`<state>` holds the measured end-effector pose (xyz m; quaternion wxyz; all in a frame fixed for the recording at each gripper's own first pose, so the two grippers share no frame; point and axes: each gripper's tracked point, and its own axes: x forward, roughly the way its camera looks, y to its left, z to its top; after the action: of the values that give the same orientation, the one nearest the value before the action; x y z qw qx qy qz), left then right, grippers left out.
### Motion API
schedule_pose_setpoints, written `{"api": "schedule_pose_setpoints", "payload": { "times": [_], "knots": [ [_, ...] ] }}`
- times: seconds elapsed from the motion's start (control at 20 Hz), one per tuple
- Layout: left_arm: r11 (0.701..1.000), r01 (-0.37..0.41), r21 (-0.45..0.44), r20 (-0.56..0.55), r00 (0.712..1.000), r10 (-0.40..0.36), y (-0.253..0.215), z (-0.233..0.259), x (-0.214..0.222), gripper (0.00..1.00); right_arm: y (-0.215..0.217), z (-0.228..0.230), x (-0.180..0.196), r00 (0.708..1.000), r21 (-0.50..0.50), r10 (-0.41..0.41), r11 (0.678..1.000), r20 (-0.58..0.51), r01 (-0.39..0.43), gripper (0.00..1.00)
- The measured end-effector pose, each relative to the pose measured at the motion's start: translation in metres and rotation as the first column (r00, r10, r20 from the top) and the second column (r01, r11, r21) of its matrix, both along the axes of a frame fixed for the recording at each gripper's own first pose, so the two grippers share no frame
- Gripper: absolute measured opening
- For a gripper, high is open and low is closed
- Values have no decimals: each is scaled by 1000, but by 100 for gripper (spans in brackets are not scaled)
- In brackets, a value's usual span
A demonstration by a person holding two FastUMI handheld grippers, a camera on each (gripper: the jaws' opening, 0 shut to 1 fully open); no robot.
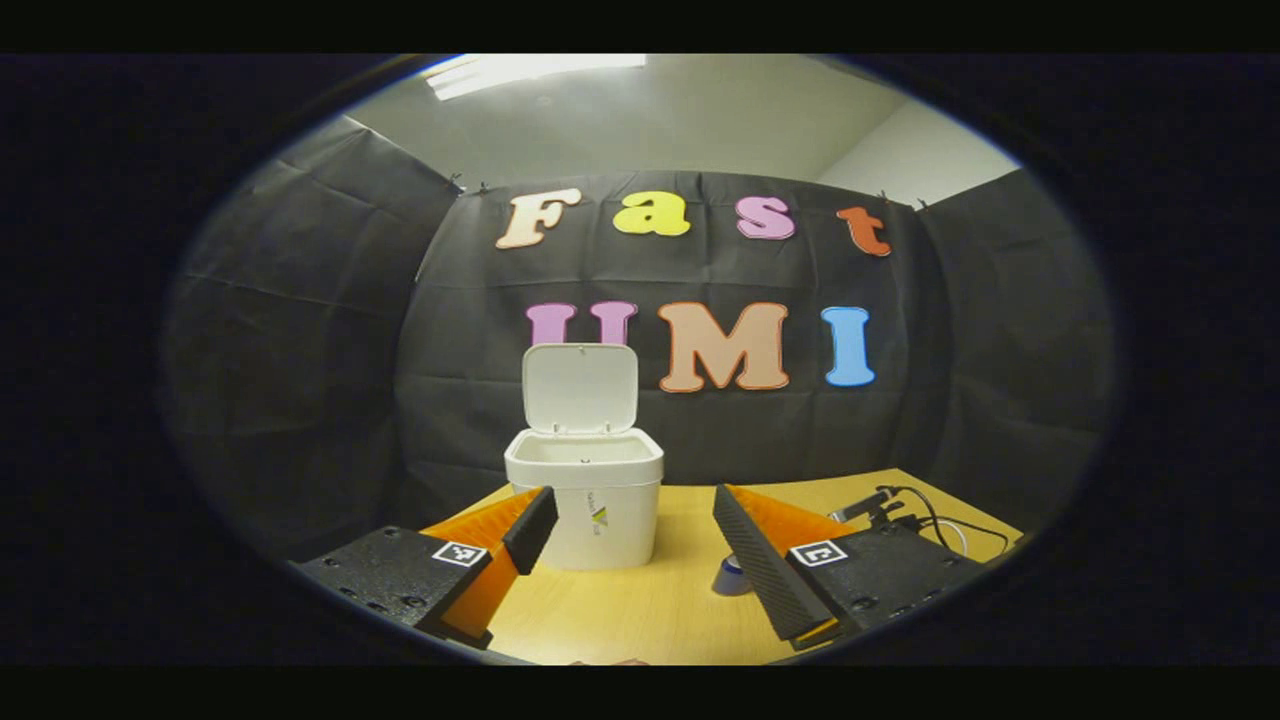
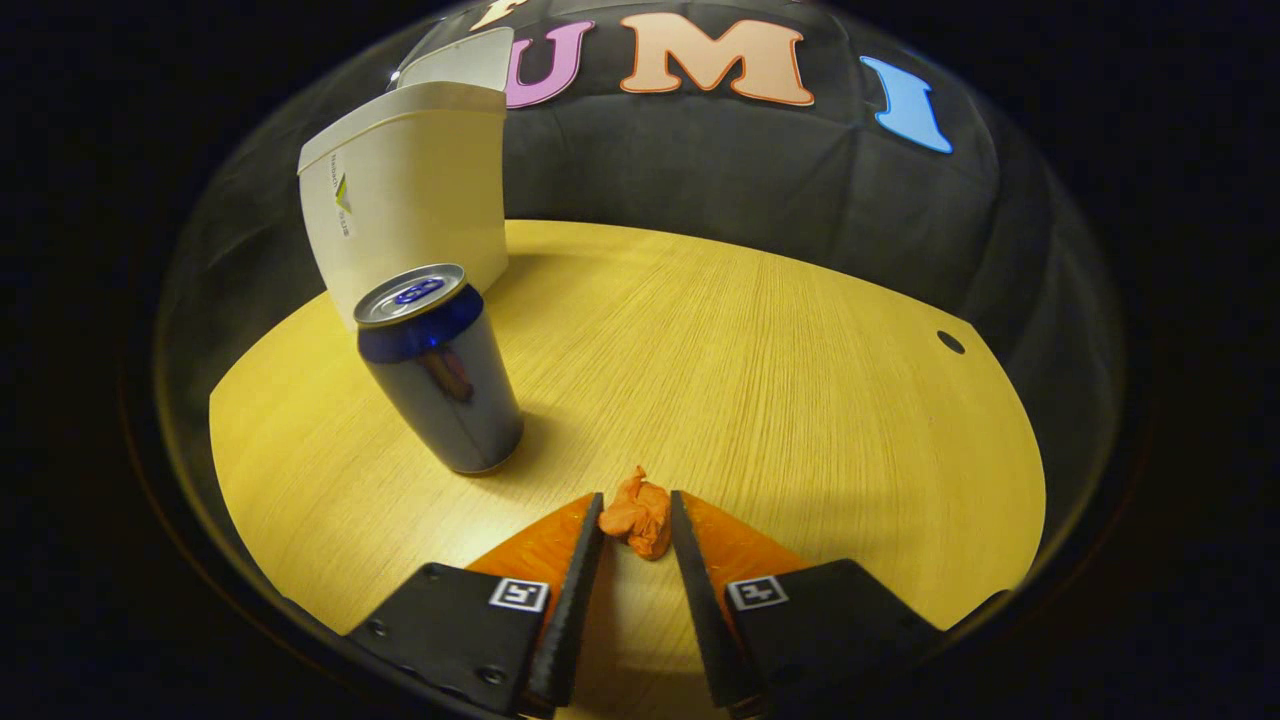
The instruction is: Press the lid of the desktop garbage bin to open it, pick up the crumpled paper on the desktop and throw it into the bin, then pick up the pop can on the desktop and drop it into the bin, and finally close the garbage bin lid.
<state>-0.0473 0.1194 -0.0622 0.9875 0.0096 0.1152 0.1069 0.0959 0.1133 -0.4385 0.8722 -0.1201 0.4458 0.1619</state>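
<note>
My right claw (image 2: 637,520) pinches the paper ball (image 2: 637,517) low on the desk (image 2: 760,350); I should grip firmly, then lift toward the open bin (image 2: 415,190) at eleven o'clock, clearing the can (image 2: 440,385).

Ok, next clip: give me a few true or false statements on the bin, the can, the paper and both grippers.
1. The white plastic bin's lid stands open. True.
2. The dark blue pop can lies on its side. False: it stands upright on the wooden desktop.
3. The right gripper has the crumpled orange paper between its fingers. True.
4. The left gripper is shut. False: its fingers are spread wide, holding nothing.
5. The paper is already in the bin. False: it is at the desktop.
</note>
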Motion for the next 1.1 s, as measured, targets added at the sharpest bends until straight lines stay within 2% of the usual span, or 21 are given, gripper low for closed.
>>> {"api": "schedule_pose_setpoints", "payload": {
  "times": [0.05, 0.1, 0.2, 0.3, 0.45, 0.65, 0.8, 0.95, 1.1],
  "knots": [
    [1000, 2, 1, -2, 1000, -2, 0, -1, 0, 94, -3, -2, 1, 1000, -13, 1, 1000, -2, -1, 48],
    [1000, 8, 1, -2, 1000, -8, 0, -2, 2, 93, -5, 0, 2, 1000, -15, 0, 1000, 8, 0, 39],
    [1000, 19, -5, -1, 1000, -19, 1, -5, 5, 94, 0, 15, 3, 1000, 25, -5, 1000, 20, 5, 27],
    [999, 35, -21, 2, 999, -35, 0, -9, 11, 93, 9, 53, 10, 997, 95, -9, 995, 74, 2, 26],
    [997, 62, -45, 11, 998, -62, -1, -14, 21, 94, 36, 135, 28, 984, 207, -3, 978, 178, -34, 25],
    [992, 107, -74, 30, 994, -105, 1, -18, 35, 93, 88, 243, 57, 938, 273, 32, 953, 344, -132, 25],
    [990, 114, -87, 37, 993, -111, 15, -20, 37, 93, 142, 307, 69, 896, 302, 81, 925, 436, -230, 26],
    [990, 108, -86, 25, 994, -107, 36, -27, 34, 93, 216, 335, 89, 869, 323, 148, 888, 473, -328, 25],
    [992, 91, -85, 9, 996, -91, 60, -32, 27, 94, 281, 324, 121, 860, 303, 193, 881, 473, -364, 26]
  ]
}}
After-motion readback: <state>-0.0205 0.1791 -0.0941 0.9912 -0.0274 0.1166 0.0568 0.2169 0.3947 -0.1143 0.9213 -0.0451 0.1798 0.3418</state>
